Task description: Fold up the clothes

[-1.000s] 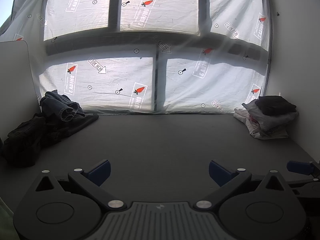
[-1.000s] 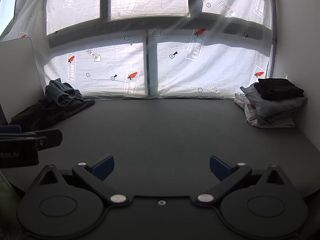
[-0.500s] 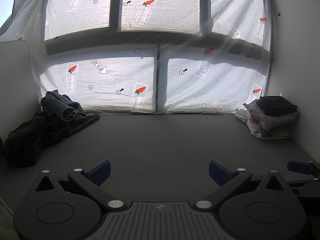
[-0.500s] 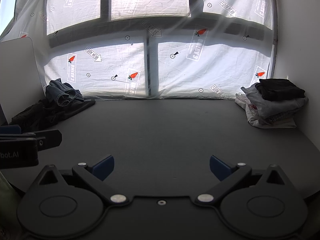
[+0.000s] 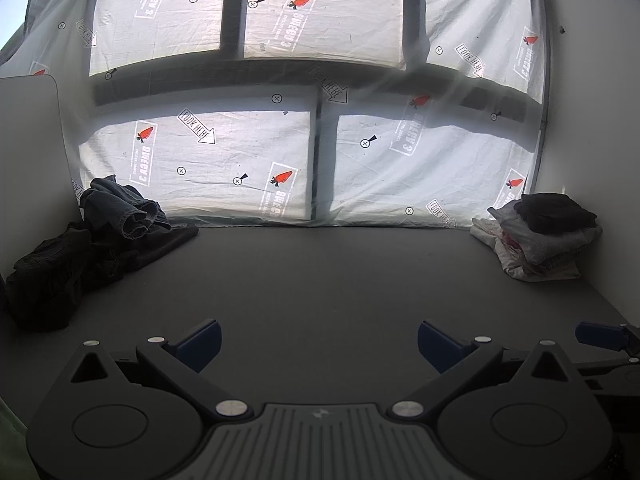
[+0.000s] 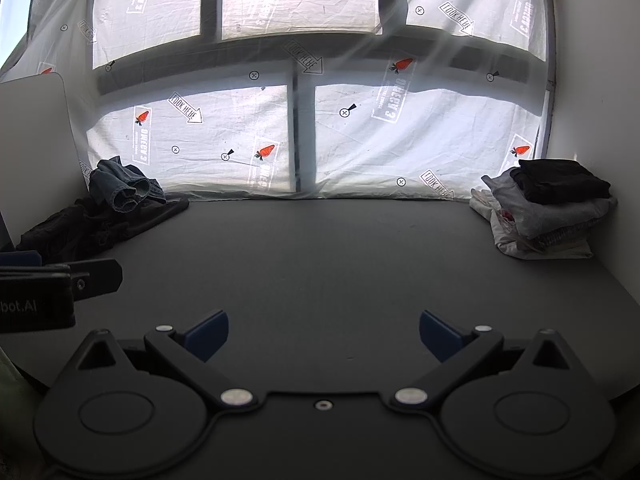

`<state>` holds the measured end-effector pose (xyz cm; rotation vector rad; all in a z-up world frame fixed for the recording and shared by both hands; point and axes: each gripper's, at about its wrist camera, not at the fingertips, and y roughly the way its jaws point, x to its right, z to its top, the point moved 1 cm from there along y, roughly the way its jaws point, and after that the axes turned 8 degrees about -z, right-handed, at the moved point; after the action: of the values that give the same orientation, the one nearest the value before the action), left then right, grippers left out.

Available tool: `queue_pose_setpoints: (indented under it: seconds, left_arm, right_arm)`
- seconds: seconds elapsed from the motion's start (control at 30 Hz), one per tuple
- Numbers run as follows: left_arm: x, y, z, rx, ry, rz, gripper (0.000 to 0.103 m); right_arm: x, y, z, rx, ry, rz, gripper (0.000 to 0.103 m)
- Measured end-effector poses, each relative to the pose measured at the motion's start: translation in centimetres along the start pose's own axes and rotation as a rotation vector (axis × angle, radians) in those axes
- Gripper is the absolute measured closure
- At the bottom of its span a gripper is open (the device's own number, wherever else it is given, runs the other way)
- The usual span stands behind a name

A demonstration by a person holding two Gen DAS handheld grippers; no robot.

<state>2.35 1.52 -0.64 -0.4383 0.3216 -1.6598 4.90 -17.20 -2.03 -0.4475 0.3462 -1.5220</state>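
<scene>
Nothing has moved since a moment ago: both grippers stay low over the near edge of the dark table (image 5: pixel 320 280), side by side. On the table's near side, the left gripper (image 5: pixel 319 342) and the right gripper (image 6: pixel 324 334) each have their blue fingers spread wide with nothing between them. At the table's far left corner lies a messy heap of dark clothes (image 5: pixel 92 240) with jeans (image 6: pixel 120 188) on top, and at its far right corner sits a neat folded stack (image 6: pixel 548 212).
</scene>
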Motion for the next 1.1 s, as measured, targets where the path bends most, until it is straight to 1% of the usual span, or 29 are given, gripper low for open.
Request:
queue_pose_setpoints:
  seconds: [0.13, 0.2, 0.33, 0.37, 0.47, 0.57, 0.63, 0.7, 0.8, 0.87, 0.93, 1.1]
  left_arm:
    - [0.3, 0.8, -0.3, -0.022, -0.002, 0.004, 0.000]
    - [0.4, 1.3, -0.4, -0.034, -0.002, 0.011, 0.000]
    - [0.3, 3.3, -0.9, -0.088, 0.012, 0.062, 0.000]
    - [0.1, 4.0, -0.9, -0.101, 0.008, 0.082, 0.000]
    - [-1.1, 5.9, -0.2, -0.124, -0.058, 0.107, 0.000]
    - [-2.7, 8.4, 0.7, -0.158, -0.146, 0.114, 0.000]
    - [-3.6, 9.6, 1.9, -0.186, -0.161, 0.146, 0.000]
    - [-4.5, 10.2, 3.1, -0.186, -0.155, 0.189, 0.000]
    - [-6.1, 11.3, 4.6, -0.184, -0.197, 0.236, 0.000]
    - [-7.3, 12.0, 5.1, -0.191, -0.235, 0.257, 0.000]
    - [-8.3, 12.2, 5.1, -0.191, -0.250, 0.289, 0.000]
    - [-11.4, 12.3, 4.5, -0.208, -0.307, 0.356, 0.000]
  right_arm:
    - [1.4, 0.9, -0.1, -0.022, 0.025, -0.037, 0.000]
    - [2.3, 1.8, -0.1, -0.031, 0.059, -0.041, 0.000]
    - [3.3, 4.4, -0.4, -0.068, 0.084, -0.052, 0.000]
    - [3.4, 5.0, -0.3, -0.073, 0.088, -0.053, 0.000]
    - [3.4, 6.9, 0.2, -0.077, 0.077, -0.039, 0.000]
    - [2.9, 9.3, 1.2, -0.061, 0.027, -0.030, 0.000]
    - [2.4, 11.1, 2.2, -0.061, -0.002, -0.034, 0.000]
    - [1.6, 13.0, 3.5, -0.063, -0.036, -0.028, 0.000]
    - [0.8, 15.2, 5.1, -0.048, -0.047, -0.013, 0.000]
    - [0.3, 16.7, 5.9, -0.054, -0.039, 0.019, 0.000]
    - [-0.5, 18.2, 6.6, -0.073, -0.040, 0.051, 0.000]
    - [-4.1, 20.3, 7.5, -0.104, -0.106, 0.114, 0.000]
